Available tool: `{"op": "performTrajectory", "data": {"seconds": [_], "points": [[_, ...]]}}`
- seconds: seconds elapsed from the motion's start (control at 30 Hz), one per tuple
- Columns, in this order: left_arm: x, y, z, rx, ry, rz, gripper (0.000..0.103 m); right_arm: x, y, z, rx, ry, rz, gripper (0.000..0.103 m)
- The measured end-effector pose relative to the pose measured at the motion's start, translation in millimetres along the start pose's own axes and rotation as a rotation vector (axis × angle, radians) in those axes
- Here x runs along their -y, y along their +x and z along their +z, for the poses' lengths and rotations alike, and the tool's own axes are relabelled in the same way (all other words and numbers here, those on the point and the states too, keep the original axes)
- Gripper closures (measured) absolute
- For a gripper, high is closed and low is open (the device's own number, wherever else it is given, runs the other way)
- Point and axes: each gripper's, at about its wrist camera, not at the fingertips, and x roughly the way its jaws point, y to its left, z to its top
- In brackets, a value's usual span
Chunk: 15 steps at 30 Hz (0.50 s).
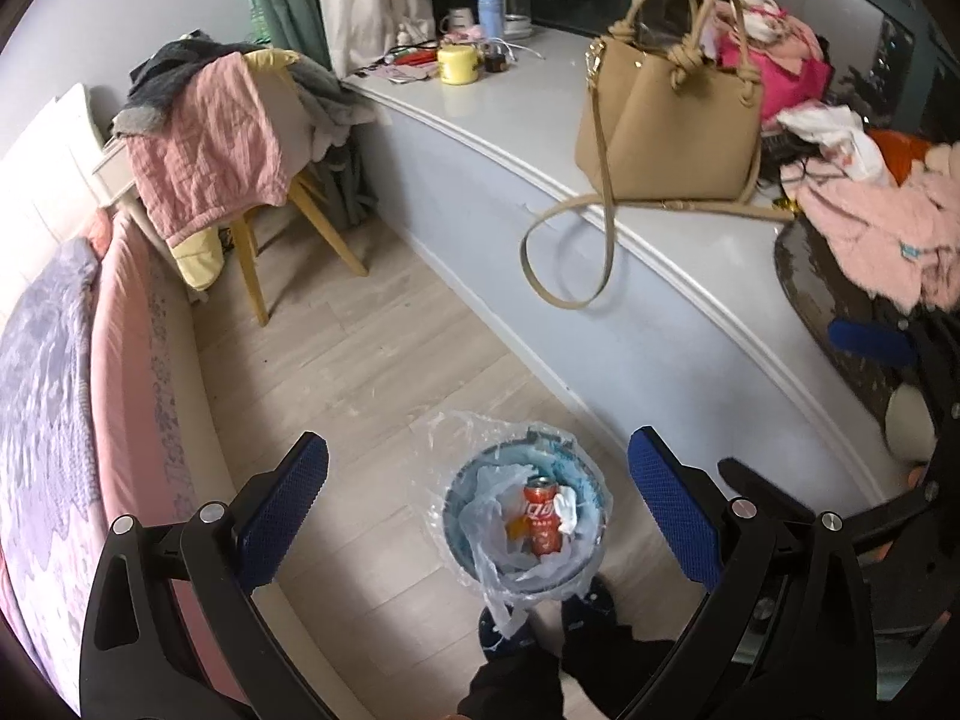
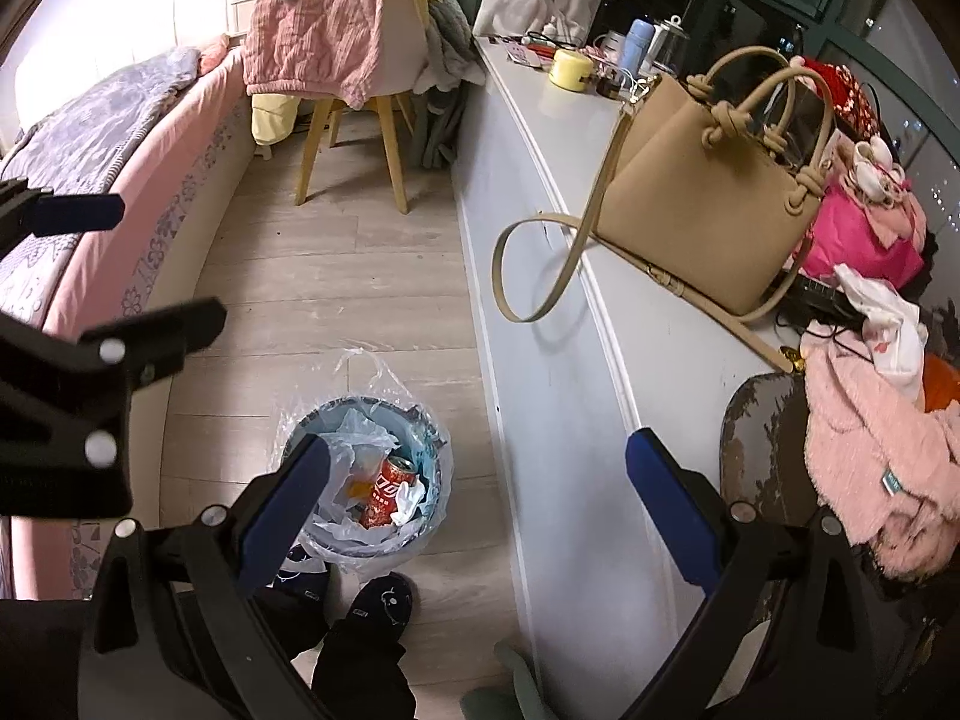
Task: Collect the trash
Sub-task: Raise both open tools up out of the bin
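A small round trash bin (image 1: 480, 461) lined with a clear plastic bag stands on the wooden floor. Inside lie a red drink can (image 1: 542, 517), a crumpled white tissue (image 1: 567, 510) and plastic wrap. My left gripper (image 1: 480, 507) hovers above the bin, open and empty, with the bin between its blue pads. In the right wrist view the bin (image 2: 324, 414) and can (image 2: 389, 495) sit just right of the near blue pad. My right gripper (image 2: 480, 510) is open and empty over the floor and the counter's front. The left gripper (image 2: 165, 261) shows at that view's left edge.
A long white counter (image 1: 480, 114) runs along the right with a tan handbag (image 1: 666, 120), its strap hanging over the edge, and piled clothes (image 1: 876, 228). A pink bed (image 1: 120, 360) lies left, a clothes-draped chair (image 1: 228, 138) behind. A person's dark slippers (image 2: 384, 600) stand by the bin.
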Motion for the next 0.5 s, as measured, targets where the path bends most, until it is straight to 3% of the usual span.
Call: {"op": "performTrajectory", "data": {"seconds": [0.17, 0.5], "points": [[2.3, -4.5, 4.9, 0.023, 0.005, -0.007, 0.006, -1.2, -2.5, 3.2, 0.004, -0.015, 0.004, 0.007], [9.0, -1.7, 2.9, -0.024, 0.007, -0.042, 0.006, 2.7, -3.0, 2.4, -0.007, -0.019, 0.005, 0.007]]}}
